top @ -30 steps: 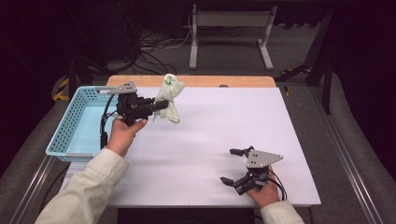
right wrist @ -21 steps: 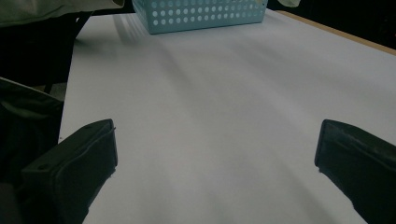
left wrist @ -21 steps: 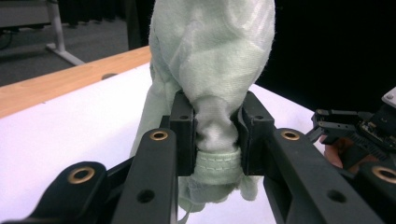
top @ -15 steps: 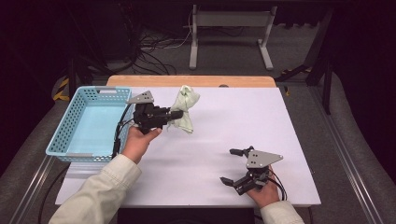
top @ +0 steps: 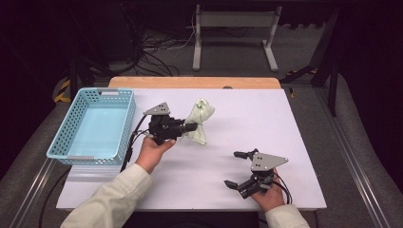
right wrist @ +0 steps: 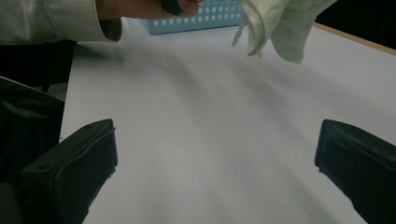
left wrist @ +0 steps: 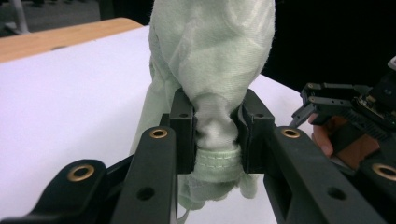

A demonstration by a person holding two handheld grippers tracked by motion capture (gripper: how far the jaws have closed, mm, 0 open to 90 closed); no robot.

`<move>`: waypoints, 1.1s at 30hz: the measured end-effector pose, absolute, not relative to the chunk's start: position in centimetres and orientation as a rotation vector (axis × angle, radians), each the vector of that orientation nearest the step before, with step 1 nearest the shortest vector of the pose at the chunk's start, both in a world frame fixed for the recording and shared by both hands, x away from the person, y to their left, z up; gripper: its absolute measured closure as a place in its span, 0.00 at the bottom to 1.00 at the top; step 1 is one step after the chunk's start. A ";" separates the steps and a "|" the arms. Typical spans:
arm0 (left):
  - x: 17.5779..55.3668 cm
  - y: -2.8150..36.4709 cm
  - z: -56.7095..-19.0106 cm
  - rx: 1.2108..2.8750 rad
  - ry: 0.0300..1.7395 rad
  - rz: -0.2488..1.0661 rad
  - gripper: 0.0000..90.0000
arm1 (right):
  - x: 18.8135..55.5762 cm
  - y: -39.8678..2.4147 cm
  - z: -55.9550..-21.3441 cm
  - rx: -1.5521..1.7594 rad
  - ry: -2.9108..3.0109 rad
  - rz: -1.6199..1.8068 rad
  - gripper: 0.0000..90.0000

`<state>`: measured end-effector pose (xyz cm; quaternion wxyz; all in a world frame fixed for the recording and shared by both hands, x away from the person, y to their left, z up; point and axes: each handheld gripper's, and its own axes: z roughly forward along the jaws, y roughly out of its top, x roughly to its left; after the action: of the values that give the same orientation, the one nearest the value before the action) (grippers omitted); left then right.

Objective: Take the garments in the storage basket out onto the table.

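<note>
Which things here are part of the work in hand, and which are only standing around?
In use:
- pale green cloth, bunched and clamped
- left gripper, shut on the cloth
- right gripper, open, resting on the white table

Just standing about:
- light blue basket, nothing in it
- metal stand and cables on the floor behind the table

The left gripper (top: 192,127) points right, jaws clamped nearly together; the right gripper (top: 236,169), near right, has jaws spread wide.

A light-blue basket (top: 90,124) sits on the white table (top: 285,137).
</note>
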<state>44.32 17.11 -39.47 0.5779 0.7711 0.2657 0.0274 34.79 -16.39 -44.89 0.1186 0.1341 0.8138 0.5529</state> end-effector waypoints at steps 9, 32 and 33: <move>44.1 16.0 -40.7 1.827 0.623 0.056 0.80 | 34.8 -16.4 -44.9 0.392 2.379 1.616 0.00; 45.3 14.9 -43.4 1.982 0.694 0.135 0.76 | 34.8 -16.4 -44.9 0.390 2.383 1.613 0.00; 45.3 14.9 -43.5 1.990 0.695 0.140 0.75 | 34.8 -16.4 -44.9 0.390 2.383 1.613 0.00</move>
<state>45.29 14.86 -43.46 0.4921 0.8200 0.2866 0.0576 34.80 -16.37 -44.91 0.1184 0.1335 0.8148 0.5516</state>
